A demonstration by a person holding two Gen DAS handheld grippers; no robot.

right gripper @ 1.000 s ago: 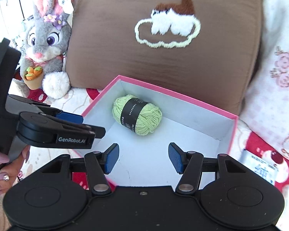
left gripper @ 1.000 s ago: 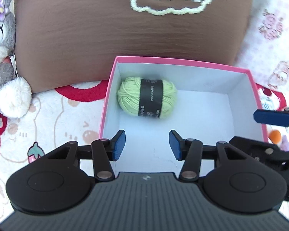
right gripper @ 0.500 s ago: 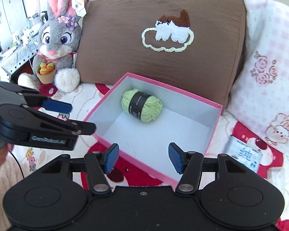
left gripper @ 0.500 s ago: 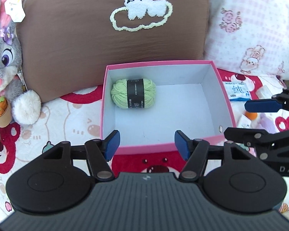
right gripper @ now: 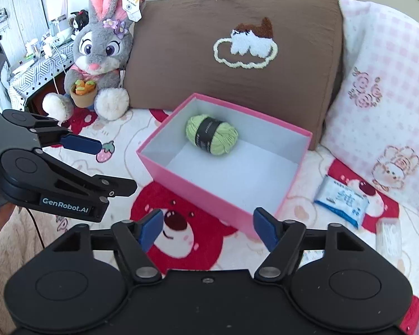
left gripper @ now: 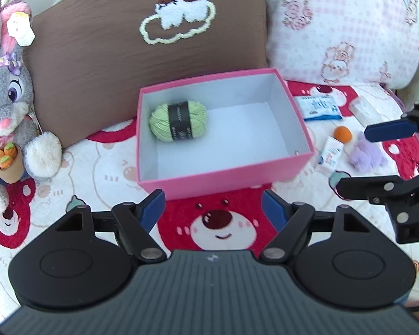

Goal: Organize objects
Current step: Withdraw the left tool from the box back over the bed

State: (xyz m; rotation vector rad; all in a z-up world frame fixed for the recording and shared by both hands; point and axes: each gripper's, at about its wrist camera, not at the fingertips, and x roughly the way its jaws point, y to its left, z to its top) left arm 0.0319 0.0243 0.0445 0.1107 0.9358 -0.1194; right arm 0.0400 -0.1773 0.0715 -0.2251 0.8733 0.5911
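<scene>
Both claws [left gripper: 213,208] [right gripper: 208,227] gape before box [left gripper: 223,178]

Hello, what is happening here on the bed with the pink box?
A person holds two grippers and is tidying small things into the pink box. A green yarn ball already lies inside it. The left gripper and right gripper are both open and empty, in front of the box. A wipes packet, an orange ball, a purple plush toy and a small tube wait on the blanket.
</scene>
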